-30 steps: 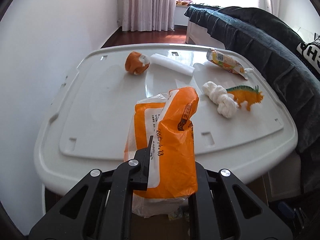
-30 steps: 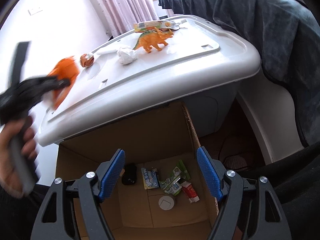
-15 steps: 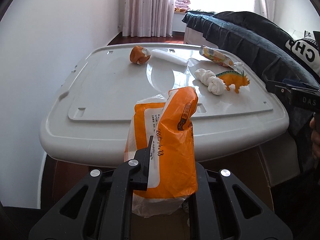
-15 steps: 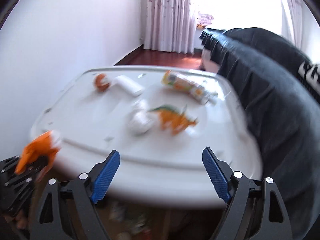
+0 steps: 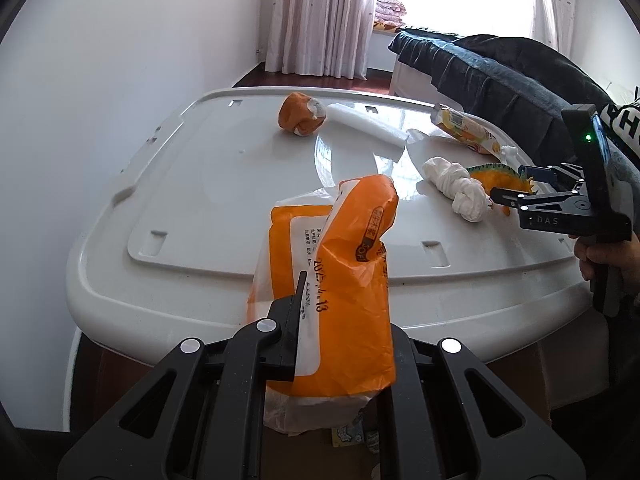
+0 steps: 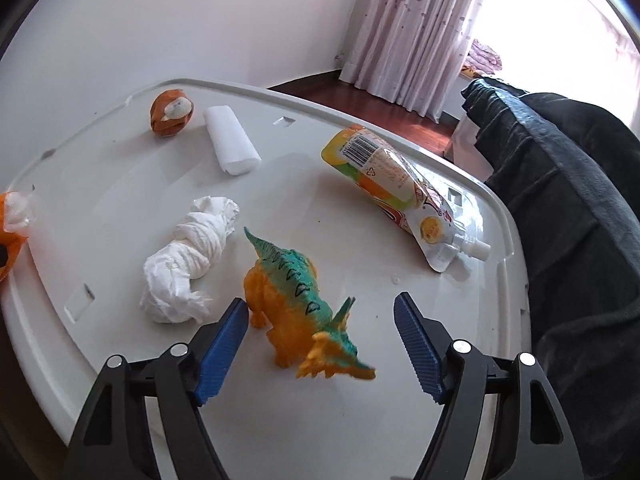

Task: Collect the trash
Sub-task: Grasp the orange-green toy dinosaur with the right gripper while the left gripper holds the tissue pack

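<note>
While the left gripper stays out of sight in the right wrist view, its jaws are clamped on an orange-and-white plastic bag, held upright over the near edge of the white lid.

On the lid, from left to right in the right wrist view:
- A crumpled orange wrapper ball lies at 10 o'clock.
- A white foam roll lies just beside it, at 11 o'clock.
- A twisted white tissue lies at 9 o'clock, near the dinosaur's tail.
- An orange-and-green toy dinosaur stands upright near the centre.
- A drink pouch lies flat at 2 o'clock, cap toward the dark sofa.

The right gripper hovers over the dinosaur. Its jaws are closing, with the dinosaur between the blue pads but apparently not pressed.
</note>
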`<action>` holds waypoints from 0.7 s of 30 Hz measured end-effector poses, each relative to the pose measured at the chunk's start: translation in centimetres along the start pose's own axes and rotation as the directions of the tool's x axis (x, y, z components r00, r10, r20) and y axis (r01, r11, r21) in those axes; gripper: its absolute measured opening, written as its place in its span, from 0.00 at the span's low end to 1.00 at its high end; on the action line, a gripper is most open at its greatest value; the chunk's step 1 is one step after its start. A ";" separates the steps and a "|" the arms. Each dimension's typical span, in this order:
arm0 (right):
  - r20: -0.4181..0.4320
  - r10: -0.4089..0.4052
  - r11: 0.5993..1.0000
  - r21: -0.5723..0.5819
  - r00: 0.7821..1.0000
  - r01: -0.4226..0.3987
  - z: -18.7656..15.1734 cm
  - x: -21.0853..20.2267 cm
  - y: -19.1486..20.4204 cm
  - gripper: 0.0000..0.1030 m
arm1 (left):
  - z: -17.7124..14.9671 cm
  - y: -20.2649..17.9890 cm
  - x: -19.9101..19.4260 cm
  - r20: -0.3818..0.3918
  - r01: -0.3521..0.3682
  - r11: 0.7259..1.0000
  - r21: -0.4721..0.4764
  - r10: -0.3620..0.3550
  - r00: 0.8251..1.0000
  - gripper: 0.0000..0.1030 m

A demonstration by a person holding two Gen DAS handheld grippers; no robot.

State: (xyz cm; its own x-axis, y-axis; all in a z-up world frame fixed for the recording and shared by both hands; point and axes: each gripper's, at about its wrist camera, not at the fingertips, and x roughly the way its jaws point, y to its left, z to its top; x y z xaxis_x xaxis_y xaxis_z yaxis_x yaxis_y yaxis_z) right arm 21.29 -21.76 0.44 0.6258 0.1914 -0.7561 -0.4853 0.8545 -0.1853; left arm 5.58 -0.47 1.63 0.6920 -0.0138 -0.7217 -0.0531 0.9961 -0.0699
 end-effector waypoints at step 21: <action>-0.084 0.006 0.967 0.255 0.996 0.015 0.1 1.4 0.7 0.43 | 0.0 0.4 -0.2 0.002 -0.005 0.999 -0.044 0.005 1.000 0.10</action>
State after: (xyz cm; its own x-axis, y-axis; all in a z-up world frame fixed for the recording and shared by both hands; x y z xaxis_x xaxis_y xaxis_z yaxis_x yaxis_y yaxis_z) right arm 21.85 -20.83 -0.68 0.5692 0.1555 -0.8074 -0.3036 0.9523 -0.0306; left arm 5.47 -0.05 1.76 0.6929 -0.0086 -0.7210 -0.0885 0.9914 -0.0968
